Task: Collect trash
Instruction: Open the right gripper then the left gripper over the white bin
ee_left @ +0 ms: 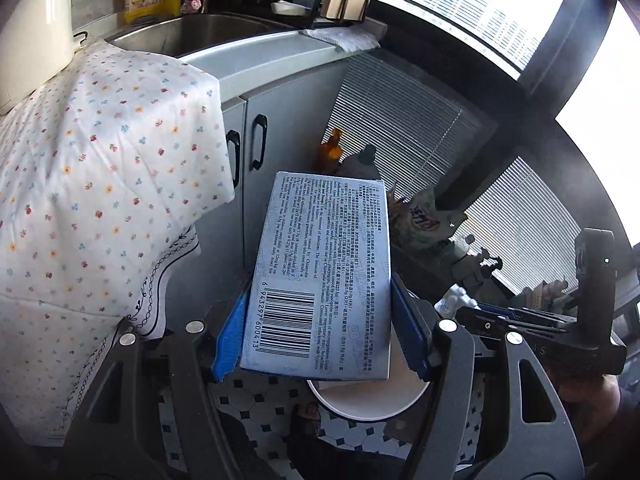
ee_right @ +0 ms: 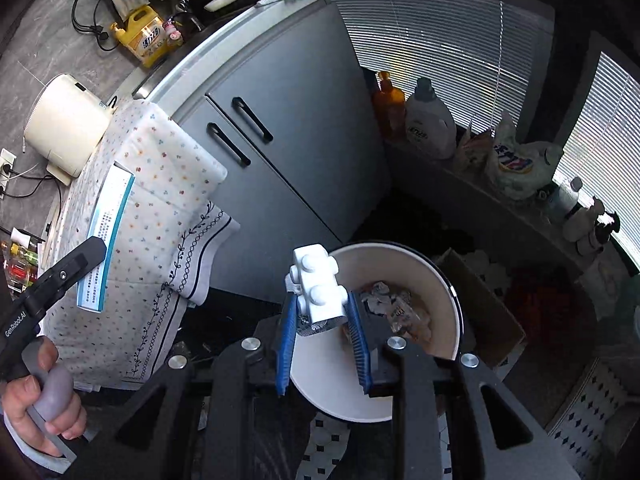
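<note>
Both jaws closed: left gripper (ee_left: pixel 320 320) on medicine box (ee_left: pixel 324 276), right gripper (ee_right: pixel 322 320) on white packet (ee_right: pixel 320 288)

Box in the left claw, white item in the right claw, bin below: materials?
Box: thin printed cardboard, matte, by the look; sharp folded edges, barcode and text printed on it.
White item: looks like a moulded plastic blister, semi-gloss, with raised round bumps; a silvery foil edge shows underneath.
Bin: probably smooth plastic, possibly enamelled metal; glossy cream inner wall with a dark rim.
</note>
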The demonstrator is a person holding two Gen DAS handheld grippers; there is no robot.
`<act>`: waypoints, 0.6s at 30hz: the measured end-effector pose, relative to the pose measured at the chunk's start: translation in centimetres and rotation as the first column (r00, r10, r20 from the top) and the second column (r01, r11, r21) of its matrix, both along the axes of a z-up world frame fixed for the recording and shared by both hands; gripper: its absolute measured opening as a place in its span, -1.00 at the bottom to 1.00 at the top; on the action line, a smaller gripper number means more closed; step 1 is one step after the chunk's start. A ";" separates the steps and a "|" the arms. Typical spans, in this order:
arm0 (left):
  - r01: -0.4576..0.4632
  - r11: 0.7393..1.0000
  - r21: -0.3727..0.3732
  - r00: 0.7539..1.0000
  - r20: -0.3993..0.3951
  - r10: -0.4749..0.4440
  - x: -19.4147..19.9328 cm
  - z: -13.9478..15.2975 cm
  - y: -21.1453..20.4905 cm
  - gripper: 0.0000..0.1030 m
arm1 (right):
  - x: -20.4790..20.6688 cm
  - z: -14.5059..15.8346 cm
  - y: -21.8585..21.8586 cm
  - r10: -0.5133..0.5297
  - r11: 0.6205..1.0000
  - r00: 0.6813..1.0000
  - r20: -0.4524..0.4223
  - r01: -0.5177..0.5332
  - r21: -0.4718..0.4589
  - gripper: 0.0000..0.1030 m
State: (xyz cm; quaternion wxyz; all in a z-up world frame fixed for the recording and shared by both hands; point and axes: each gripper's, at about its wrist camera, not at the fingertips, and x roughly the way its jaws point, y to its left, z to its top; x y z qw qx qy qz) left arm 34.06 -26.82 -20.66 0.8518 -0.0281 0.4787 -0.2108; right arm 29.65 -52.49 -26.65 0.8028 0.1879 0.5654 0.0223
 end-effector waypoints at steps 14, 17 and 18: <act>0.155 0.986 0.063 0.982 -0.118 -0.147 -1.9 -3.9 -5.1 0.27 | -5.4 -0.7 -6.3 -0.162 0.987 0.987 -0.001 0.162 -0.014 0.20; 0.189 0.981 0.047 0.972 -0.151 -0.180 -2.2 -4.9 -6.6 0.27 | -6.6 -0.6 -8.0 -0.208 0.978 0.978 -0.005 0.208 -0.021 0.20; 0.205 0.978 0.040 0.967 -0.161 -0.196 -2.3 -5.2 -7.2 0.27 | -7.1 -0.5 -8.3 -0.221 0.975 0.975 -0.006 0.221 -0.023 0.20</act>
